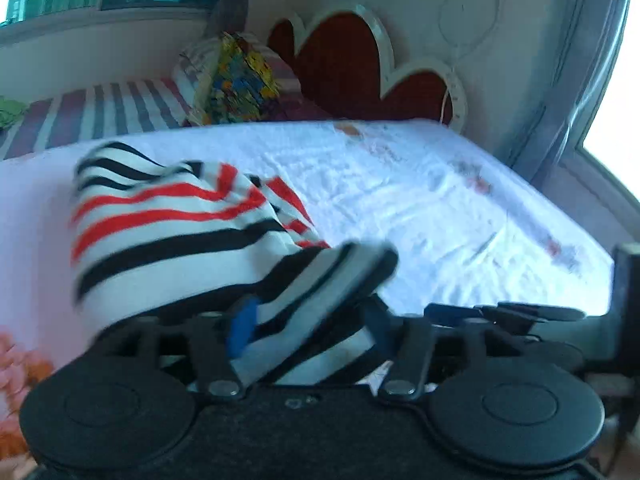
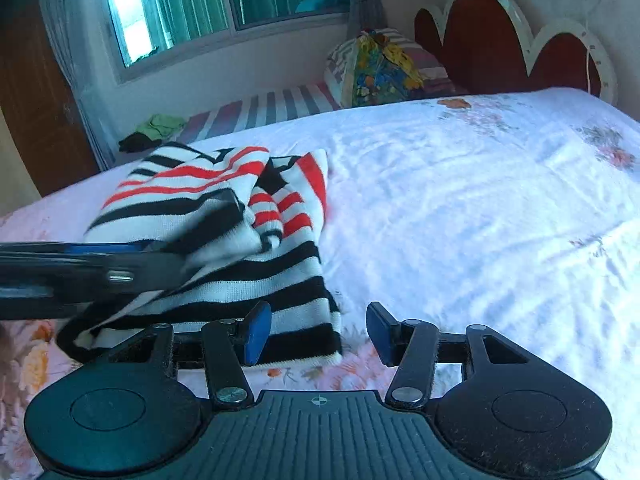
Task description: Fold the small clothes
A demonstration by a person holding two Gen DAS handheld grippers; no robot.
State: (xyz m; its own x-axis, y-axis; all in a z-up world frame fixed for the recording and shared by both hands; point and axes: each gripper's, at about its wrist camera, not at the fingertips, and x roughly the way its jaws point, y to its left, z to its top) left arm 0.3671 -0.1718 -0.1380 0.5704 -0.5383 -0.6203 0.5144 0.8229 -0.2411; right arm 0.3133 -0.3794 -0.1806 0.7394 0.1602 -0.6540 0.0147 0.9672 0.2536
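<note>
Right claw (image 2: pixel 318 332): jaws wide apart, holding nothing, poised at the near hem of the striped garment (image 2: pixel 256 240). Left claw (image 1: pixel 310 330): apparently clamped on a striped fold, though blurred. Garment lies part-folded on the bed (image 2: pixel 460 200). Next: lay the fold flat.

Left wrist cam: low, right over the bed (image 1: pixel 400 184), close behind the striped garment (image 1: pixel 168 236), facing the heart-shaped headboard (image 1: pixel 360 64). Right wrist cam: sits higher and farther back, facing the same way, angled toward the window (image 2: pixel 224 0). Shared: garment, bed, headboard, colourful pillow (image 2: pixel 380 68). Left gripper (image 2: pixel 176 256) enters the right view from the left.
</note>
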